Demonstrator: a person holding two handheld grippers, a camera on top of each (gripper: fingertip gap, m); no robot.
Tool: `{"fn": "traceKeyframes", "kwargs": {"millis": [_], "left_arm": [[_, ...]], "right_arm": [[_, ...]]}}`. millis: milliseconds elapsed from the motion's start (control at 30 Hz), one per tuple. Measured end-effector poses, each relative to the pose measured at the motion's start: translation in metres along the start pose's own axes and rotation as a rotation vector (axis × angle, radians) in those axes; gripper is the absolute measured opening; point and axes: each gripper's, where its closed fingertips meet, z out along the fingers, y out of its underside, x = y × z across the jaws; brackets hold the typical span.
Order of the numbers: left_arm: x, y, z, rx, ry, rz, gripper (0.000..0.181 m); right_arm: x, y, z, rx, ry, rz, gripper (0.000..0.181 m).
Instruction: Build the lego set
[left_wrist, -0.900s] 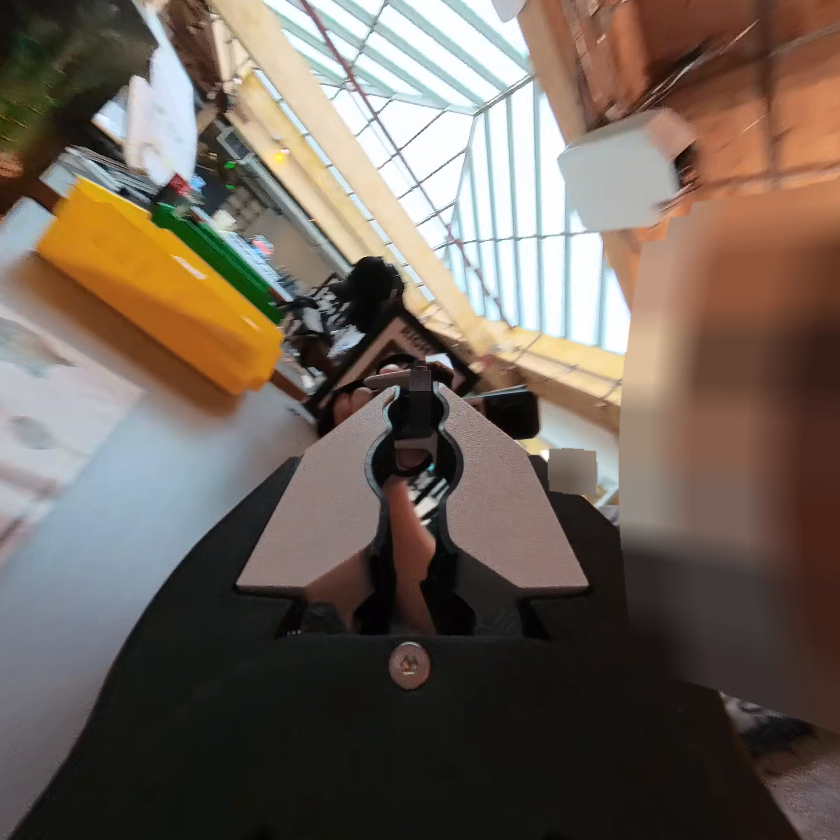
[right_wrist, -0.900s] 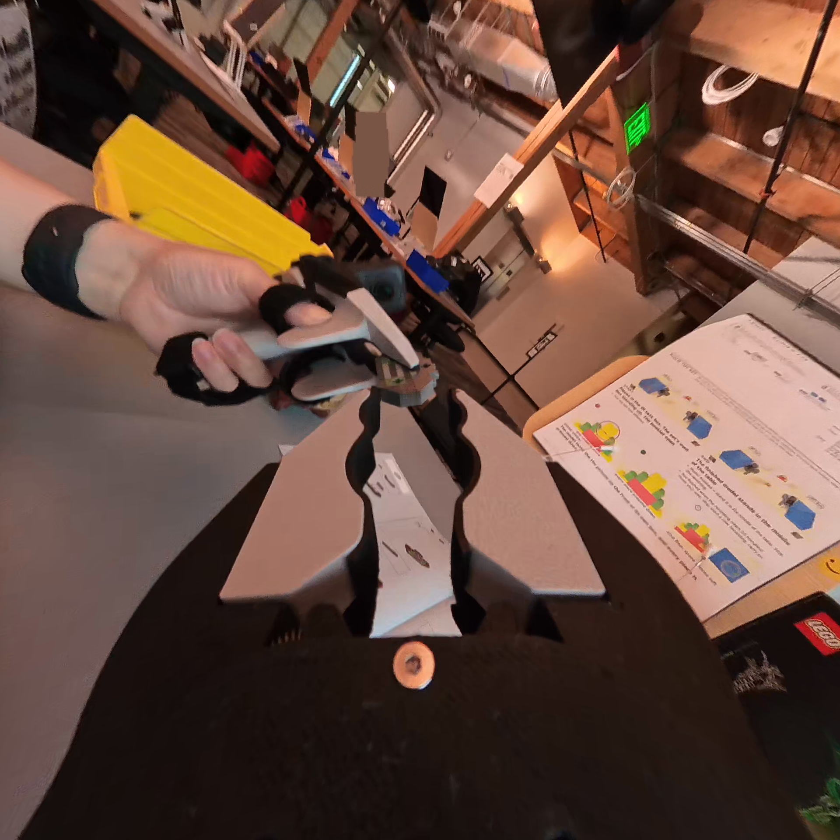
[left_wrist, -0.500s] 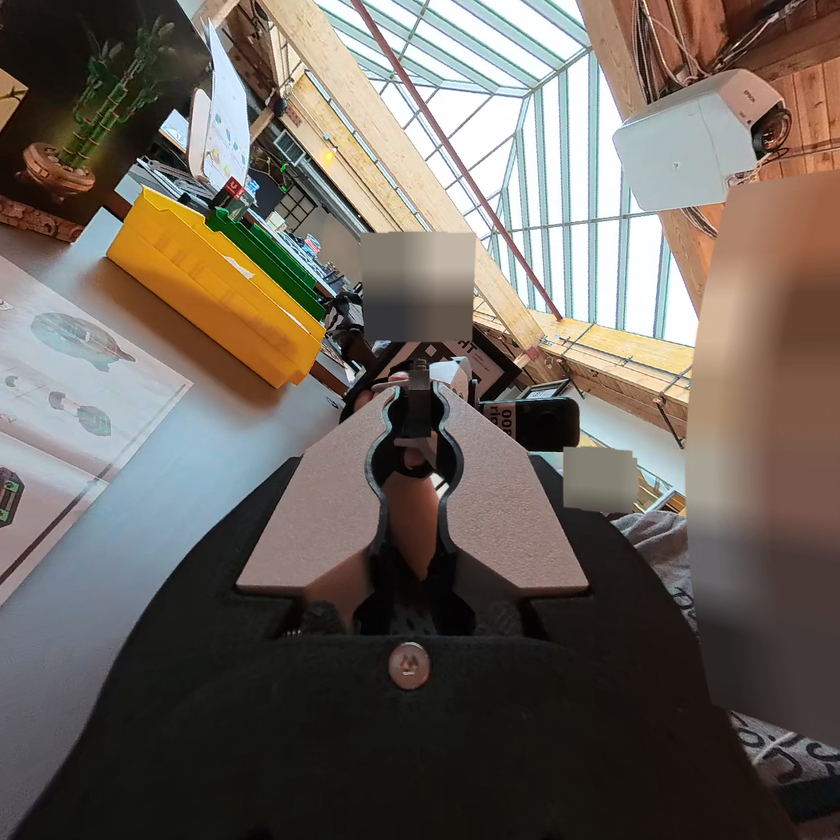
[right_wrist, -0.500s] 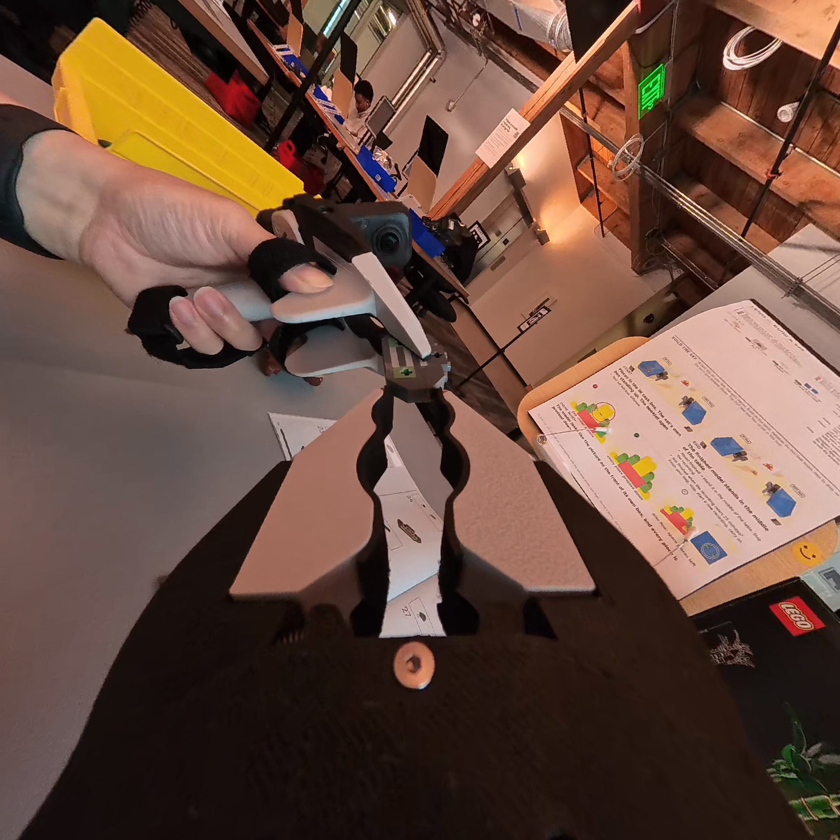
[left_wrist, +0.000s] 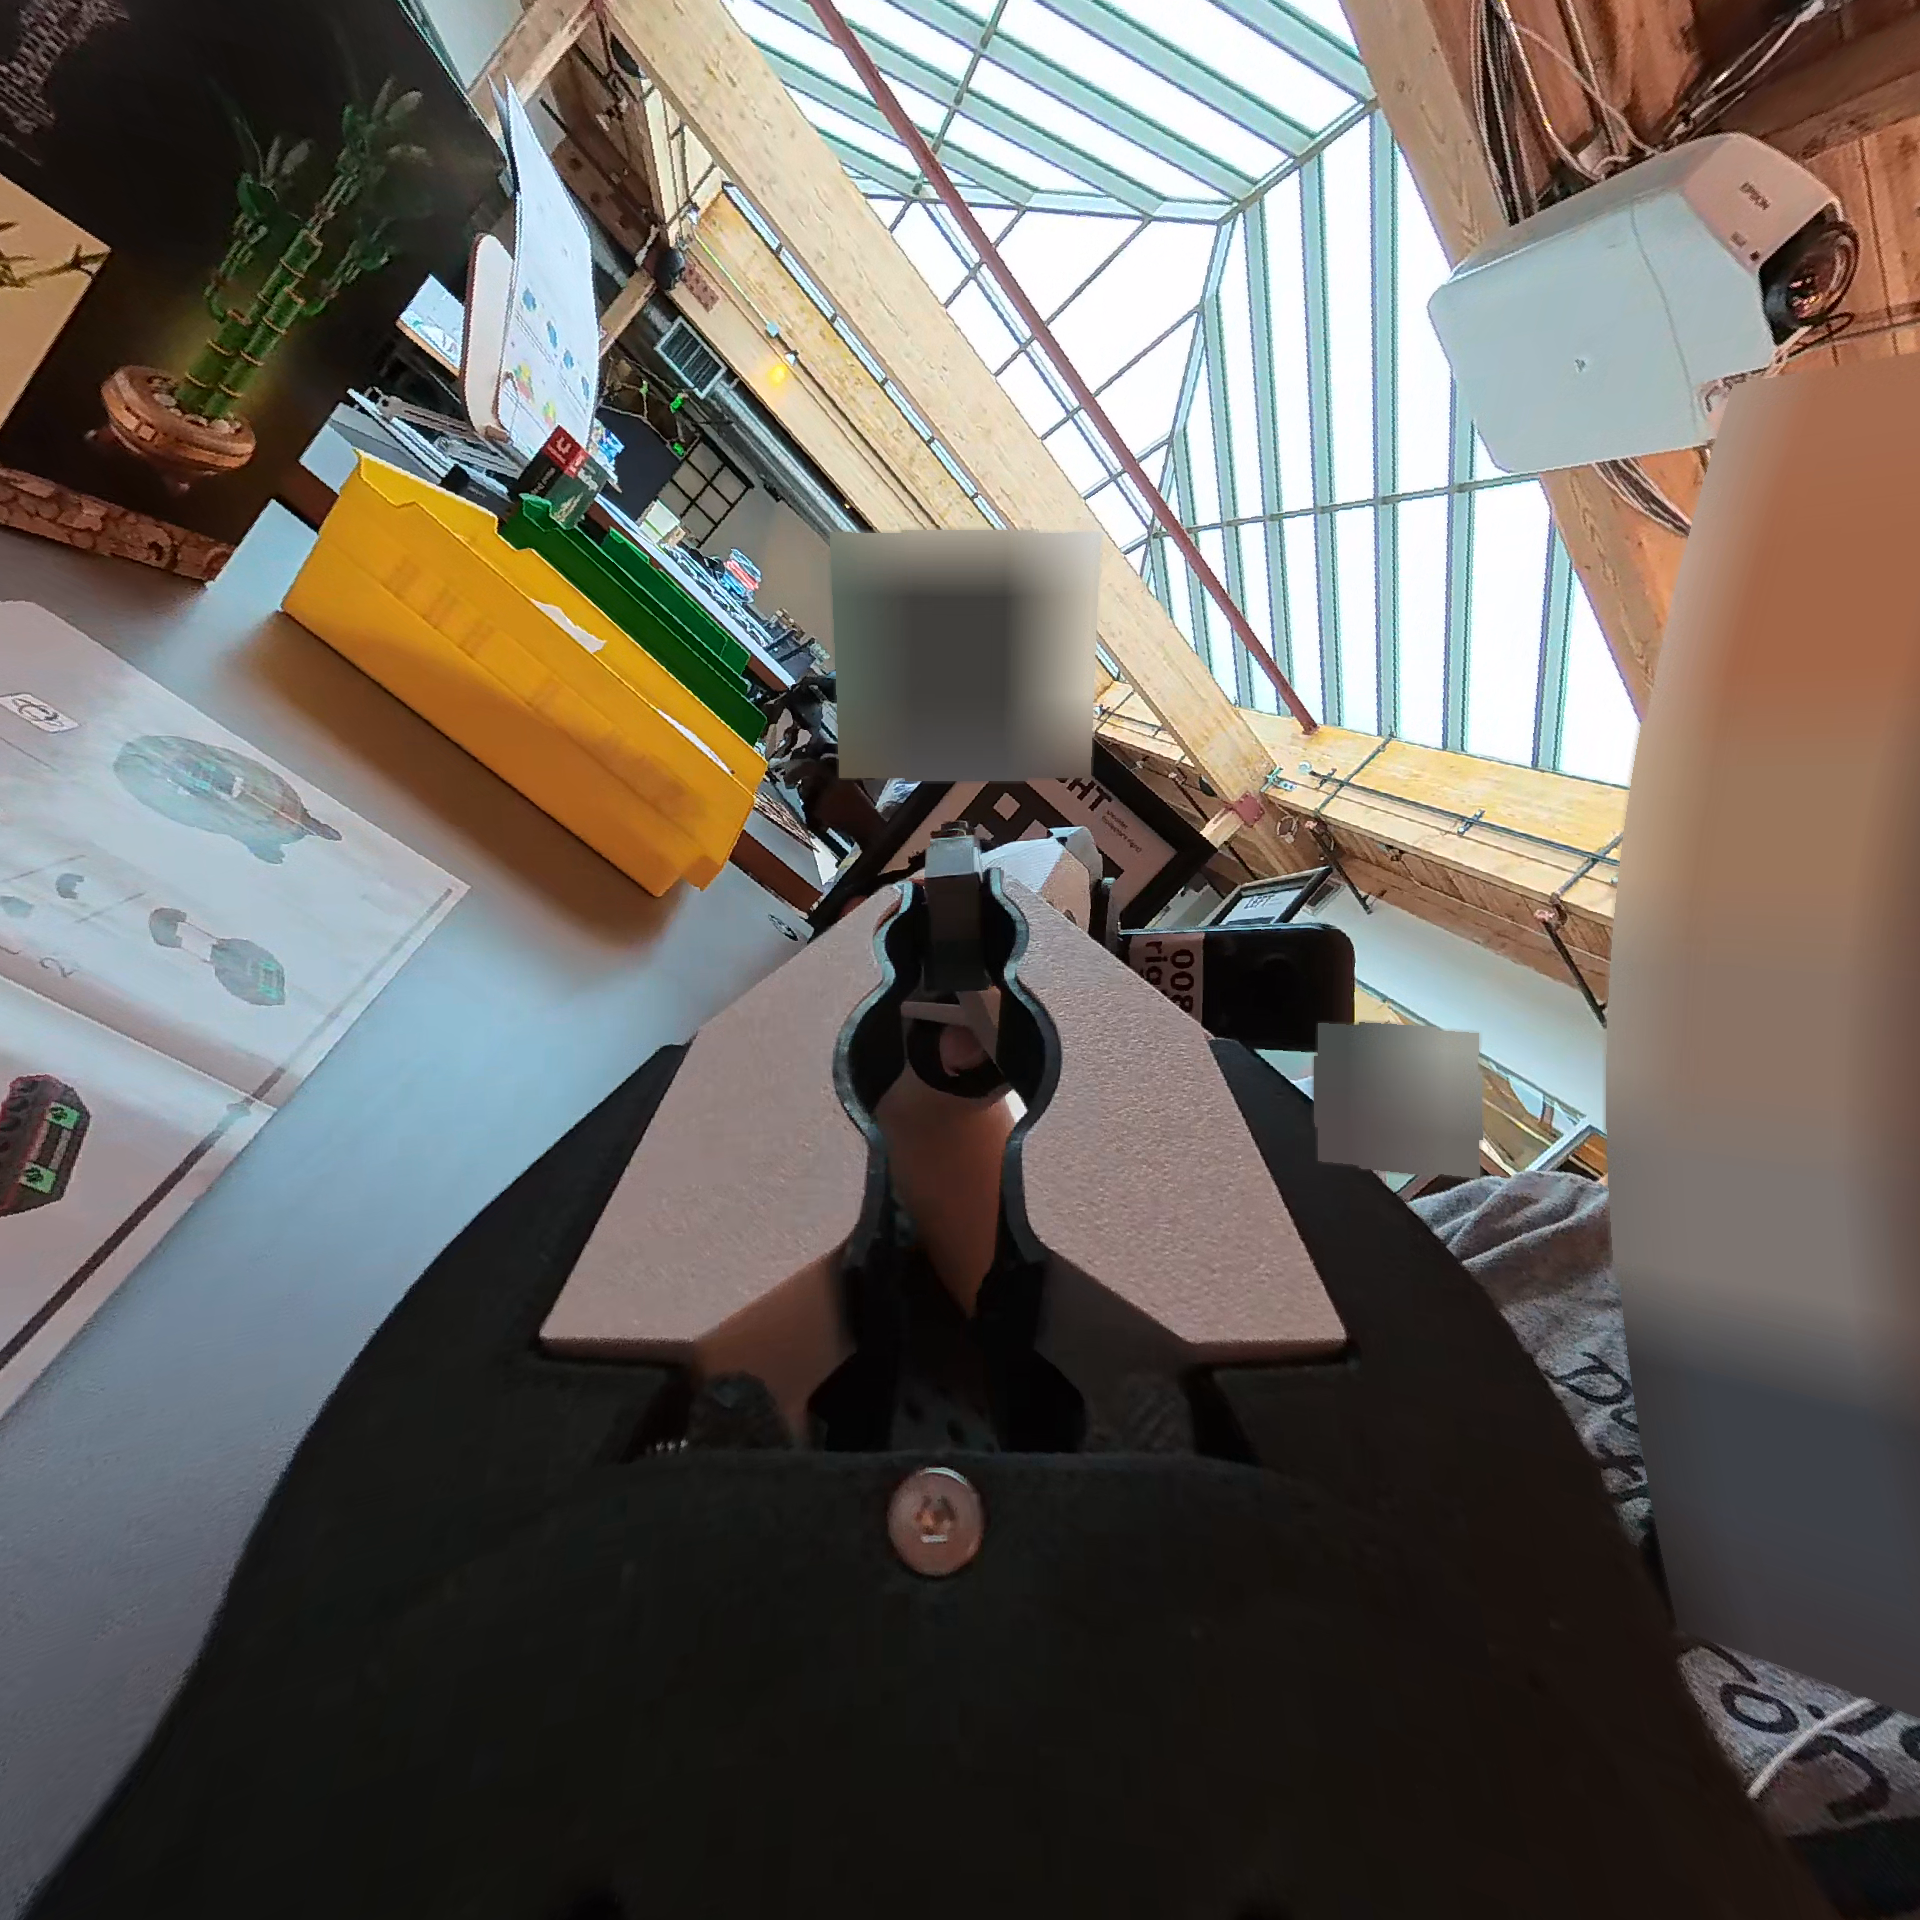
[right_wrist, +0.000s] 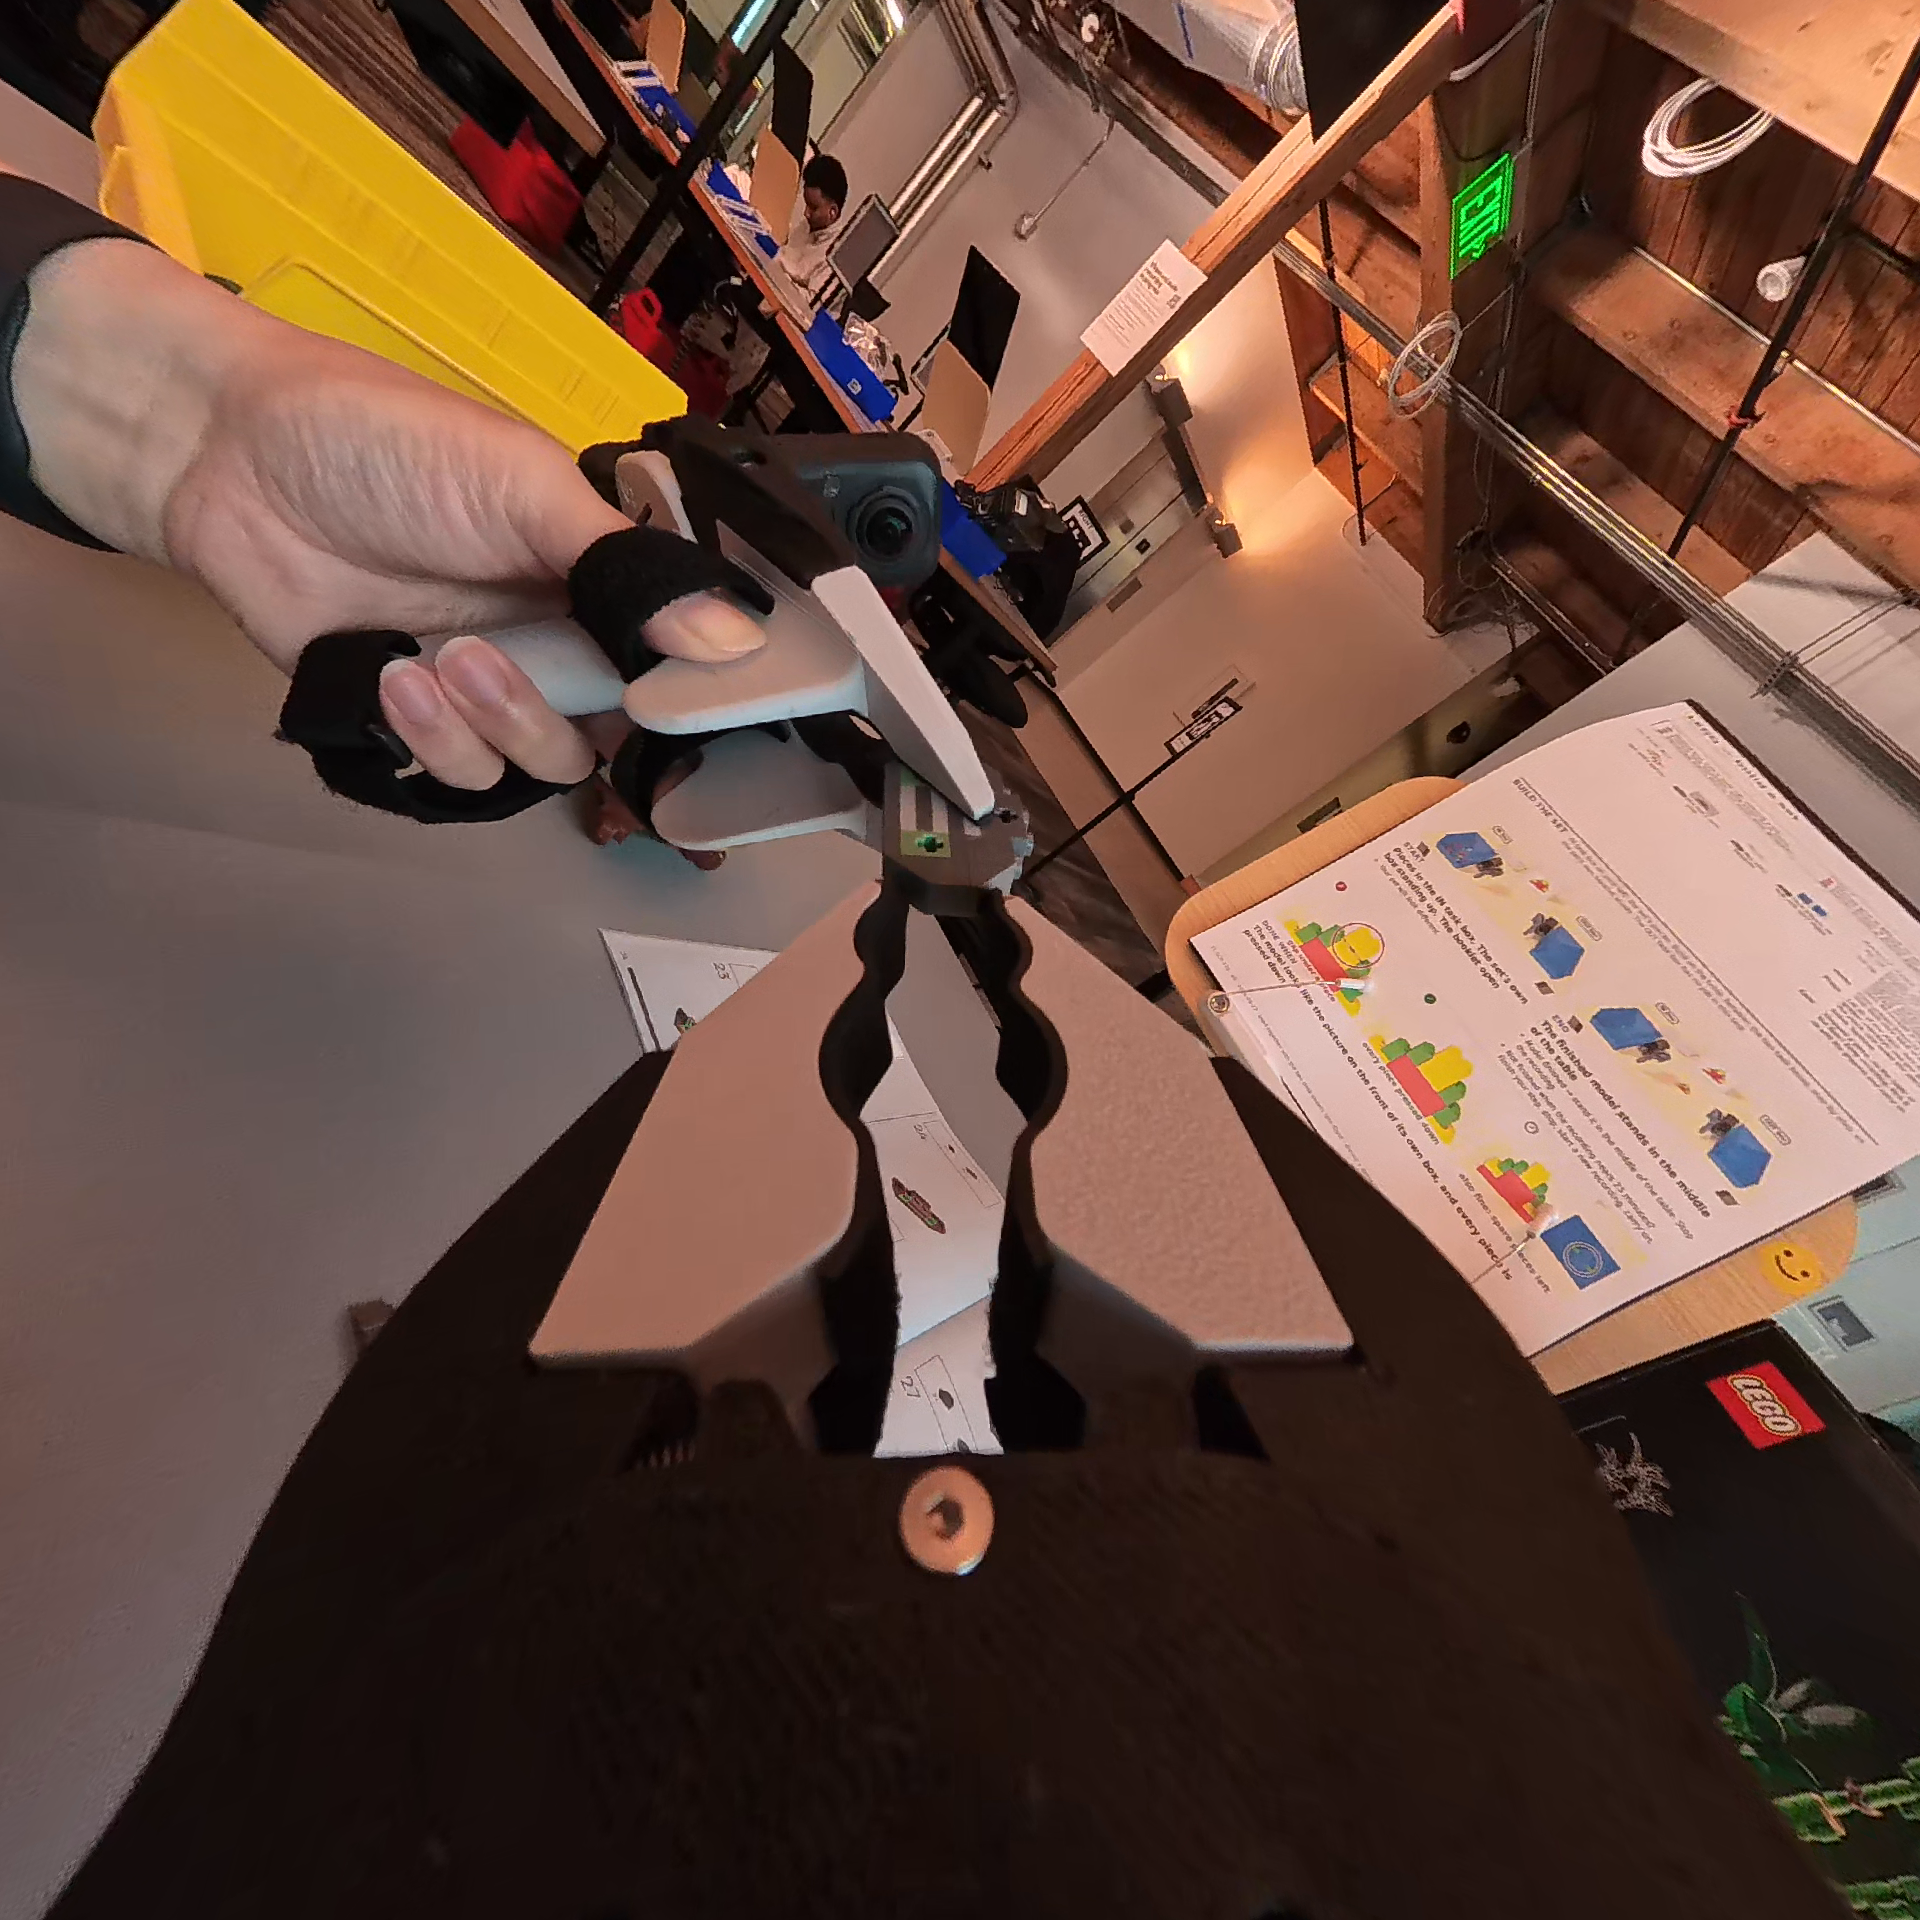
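Item: small lego assembly (right_wrist: 951, 857), grey-brown with one green stud, held in the air above the grey bench (right_wrist: 208, 1039), between my two tools.

Left hand-held gripper (right_wrist: 920, 821): I am clamping its fingers on the assembly's upper end; in the left wrist view the left hand-held gripper (left_wrist: 958, 914) is closing on a grey piece at its tips.

Right hand-held gripper (right_wrist: 943, 914): I am holding it just under the assembly, tips a narrow gap apart and touching or nearly touching it; whether they are gripping, I cannot tell.

Handling, as I judge it: light, rigid, smooth plastic; the stud joints are likely to pop apart under twisting. Best hold: flat opposite sides, near the joint.

Orientation: long axis is running roughly across the right wrist view, tipped slightly down to the right.

Also present: open instruction booklet (left_wrist: 156, 935), yellow bin (left_wrist: 520, 675), set box (right_wrist: 1766, 1558).
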Motion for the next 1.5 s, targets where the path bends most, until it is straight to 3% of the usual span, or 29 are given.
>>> {"fn": "traceKeyframes", "kwargs": {"millis": [200, 267, 367, 500, 700, 1500], "left_arm": [[0.002, -0.001, 0.000, -0.003, 0.002, 0.012, 0.009], [0.001, -0.001, 0.000, -0.004, -0.022, 0.042, 0.009], [-0.002, 0.001, 0.001, -0.020, -0.074, 0.108, 0.009], [-0.004, 0.000, 0.000, -0.010, -0.075, 0.080, 0.009], [-0.013, 0.009, 0.003, -0.065, -0.140, 0.129, 0.008], [-0.013, 0.009, 0.003, -0.036, -0.112, 0.079, 0.008]], "right_arm": [[0.001, -0.002, 0.000, 0.030, -0.007, 0.000, 0.013], [0.001, 0.001, 0.001, 0.051, -0.038, 0.091, 0.015], [0.005, 0.001, 0.001, 0.078, -0.045, 0.202, 0.054], [0.002, 0.004, 0.004, 0.040, 0.008, 0.079, 0.034], [-0.006, 0.018, 0.014, -0.081, 0.001, 0.030, 0.027], [-0.007, 0.021, 0.015, -0.151, 0.010, 0.068, 0.026]]}}
